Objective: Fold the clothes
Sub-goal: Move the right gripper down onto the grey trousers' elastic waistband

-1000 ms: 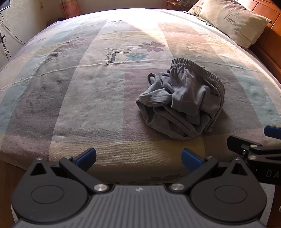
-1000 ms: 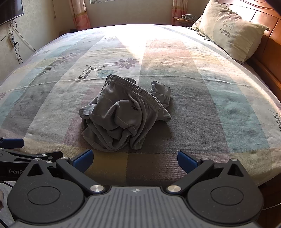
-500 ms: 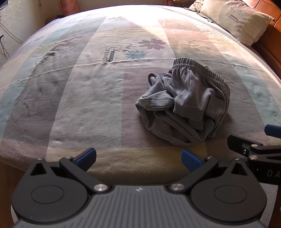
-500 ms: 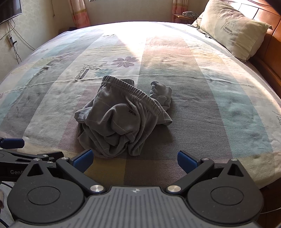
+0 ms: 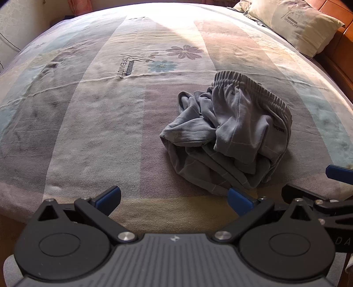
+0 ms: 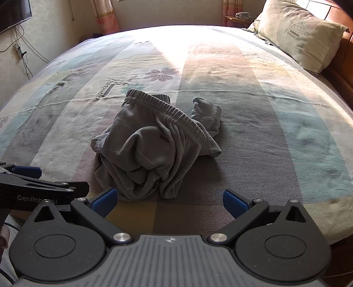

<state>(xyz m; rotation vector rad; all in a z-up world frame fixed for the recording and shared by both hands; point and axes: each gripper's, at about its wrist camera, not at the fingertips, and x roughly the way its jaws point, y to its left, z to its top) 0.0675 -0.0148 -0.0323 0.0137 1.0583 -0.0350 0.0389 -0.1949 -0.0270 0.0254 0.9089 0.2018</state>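
Note:
A crumpled pair of grey sweatpants (image 5: 229,136) with an elastic waistband lies bunched on the bed; in the right wrist view the sweatpants (image 6: 152,150) sit just ahead, left of centre. My left gripper (image 5: 174,199) is open and empty, near the bed's front edge, with the heap ahead and to its right. My right gripper (image 6: 169,199) is open and empty, its left fingertip close to the heap's near edge. Each gripper shows at the side of the other's view.
The bed (image 5: 88,114) has a striped pastel sheet with flower prints. A beige pillow (image 6: 302,33) lies at the far right against a wooden headboard (image 6: 339,72). A TV and cables are on the left wall (image 6: 13,13).
Both grippers have moved forward toward the heap of sweatpants, which looks larger and nearer. Both stay open. The clothes have not moved.

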